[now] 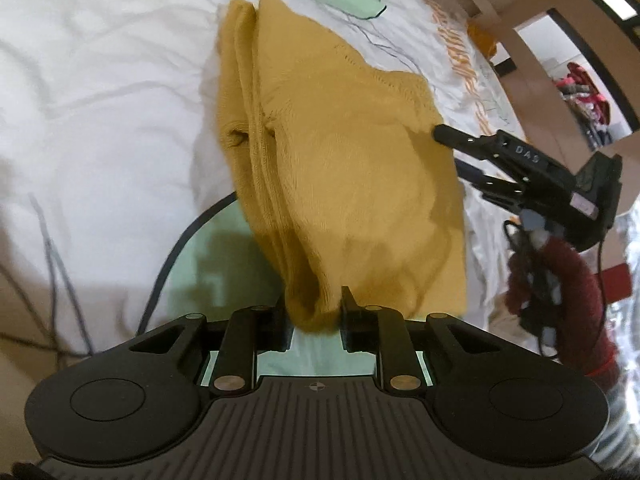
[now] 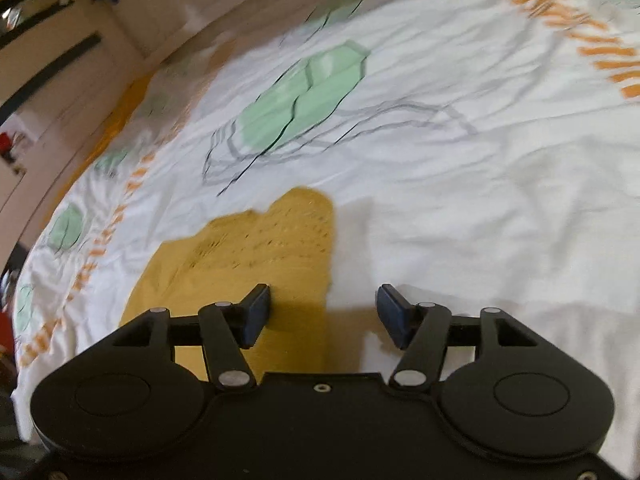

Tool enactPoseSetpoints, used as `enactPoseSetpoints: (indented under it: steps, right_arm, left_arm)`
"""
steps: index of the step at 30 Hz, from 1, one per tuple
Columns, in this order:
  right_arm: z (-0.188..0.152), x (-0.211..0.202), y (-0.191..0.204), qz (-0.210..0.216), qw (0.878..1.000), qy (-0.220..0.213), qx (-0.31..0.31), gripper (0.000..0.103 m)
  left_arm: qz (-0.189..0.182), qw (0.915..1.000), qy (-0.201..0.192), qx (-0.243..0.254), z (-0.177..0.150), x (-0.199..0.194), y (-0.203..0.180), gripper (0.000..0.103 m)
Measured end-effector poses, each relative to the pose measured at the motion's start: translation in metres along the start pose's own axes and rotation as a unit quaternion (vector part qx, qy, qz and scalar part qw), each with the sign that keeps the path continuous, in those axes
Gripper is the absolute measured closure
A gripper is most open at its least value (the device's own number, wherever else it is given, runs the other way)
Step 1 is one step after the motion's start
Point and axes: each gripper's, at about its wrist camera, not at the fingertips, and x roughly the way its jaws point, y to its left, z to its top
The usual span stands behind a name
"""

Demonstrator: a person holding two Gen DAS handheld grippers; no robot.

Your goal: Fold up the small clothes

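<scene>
A mustard-yellow knit garment (image 1: pixel 332 152) lies folded lengthwise on the white bedsheet (image 1: pixel 100 80). My left gripper (image 1: pixel 316 312) is shut on its near end, the cloth bunched between the jaws. My right gripper (image 1: pixel 444 136) shows in the left wrist view at the garment's right edge, one finger touching the cloth. In the right wrist view the right gripper (image 2: pixel 322 312) is open, its jaws wide apart, with the garment's edge (image 2: pixel 256 256) under the left finger (image 2: pixel 256 312) and bare sheet under the right one.
The sheet (image 2: pixel 460 200) has green hexagon prints (image 2: pixel 304 96) and orange marks. A dark red sleeve and cables (image 1: pixel 560 280) hang at the right. A wooden bed frame (image 1: pixel 520 12) runs along the far right edge.
</scene>
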Motion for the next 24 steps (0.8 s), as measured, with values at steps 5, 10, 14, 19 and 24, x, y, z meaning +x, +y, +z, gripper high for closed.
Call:
enactPoseSetpoints:
  steps: [5, 10, 14, 19, 24]
  right_arm:
    - [-0.004, -0.024, 0.004, -0.007, 0.998, -0.060, -0.019, 0.038]
    - [-0.011, -0.028, 0.010, 0.002, 0.996, -0.078, -0.049, 0.038]
    - [-0.019, -0.023, 0.007, -0.002, 0.995, -0.079, -0.053, 0.037]
    - [-0.025, -0.023, 0.001, -0.007, 0.995, -0.081, -0.052, 0.033]
    - [-0.028, -0.022, 0.002, -0.009, 0.994, -0.086, -0.060, 0.031]
  left_arm:
    - [0.059, 0.9959, -0.039, 0.057, -0.009, -0.011, -0.021, 0.081]
    - [0.096, 0.9832, -0.082, 0.132, -0.013, -0.026, -0.056, 0.081]
    - [0.089, 0.9763, -0.121, 0.156, -0.007, -0.048, -0.073, 0.081]
    - [0.087, 0.9739, -0.150, 0.146, 0.025, -0.052, -0.075, 0.079]
    - [0.098, 0.9741, -0.167, 0.117, 0.054, -0.044, -0.055, 0.079]
